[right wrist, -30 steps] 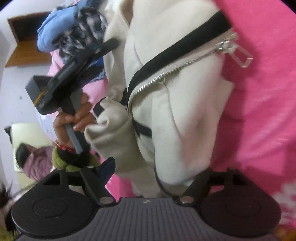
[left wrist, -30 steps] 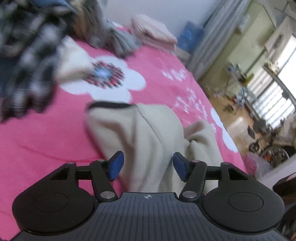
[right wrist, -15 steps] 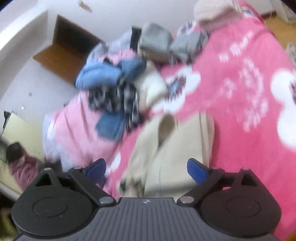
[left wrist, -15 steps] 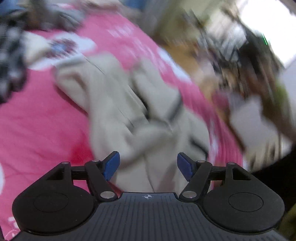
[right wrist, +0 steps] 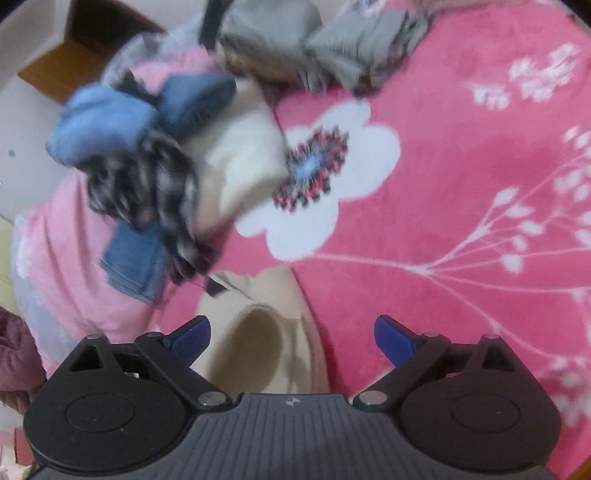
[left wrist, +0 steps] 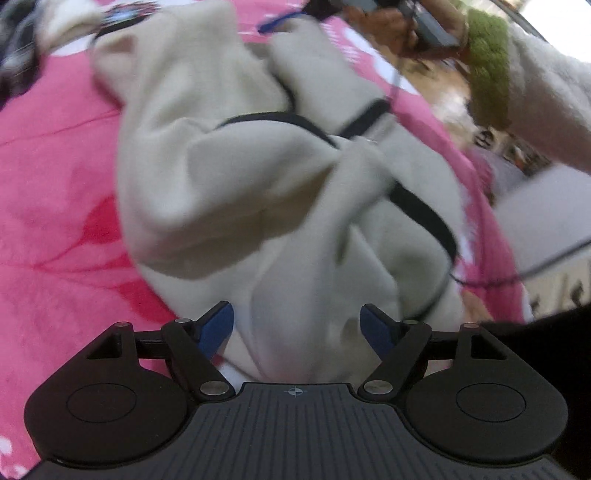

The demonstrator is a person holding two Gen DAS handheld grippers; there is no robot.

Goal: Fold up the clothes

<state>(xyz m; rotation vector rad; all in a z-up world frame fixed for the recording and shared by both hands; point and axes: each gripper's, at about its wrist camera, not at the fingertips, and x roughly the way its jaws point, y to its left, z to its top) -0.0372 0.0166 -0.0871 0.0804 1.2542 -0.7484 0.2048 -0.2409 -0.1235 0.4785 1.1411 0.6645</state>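
Observation:
A cream jacket (left wrist: 236, 177) with black trim and a zipper lies crumpled on the pink flowered blanket (left wrist: 55, 206). My left gripper (left wrist: 297, 326) points down at its near end. Its jaws are opening, and cream fabric bulges between the blue pads (left wrist: 218, 325) without being pinched. My right gripper (right wrist: 291, 338) stands wide open above a rounded cream opening of the jacket (right wrist: 266, 332), with the pads clear of the cloth. In the left wrist view, a hand (left wrist: 384, 26) with a green cuff holds the other tool at the far end of the jacket.
A heap of unfolded clothes (right wrist: 147, 155) in blue, plaid and grey lies at the far left of the blanket (right wrist: 461, 206). A cream piece (right wrist: 247, 162) sits beside it on a white flower print. A cable (left wrist: 535, 269) trails off the bed edge on the right.
The left gripper swung down over the jacket and its jaws widened. The right gripper came away from the jacket's zipper side, turned toward the clothes heap and spread wide.

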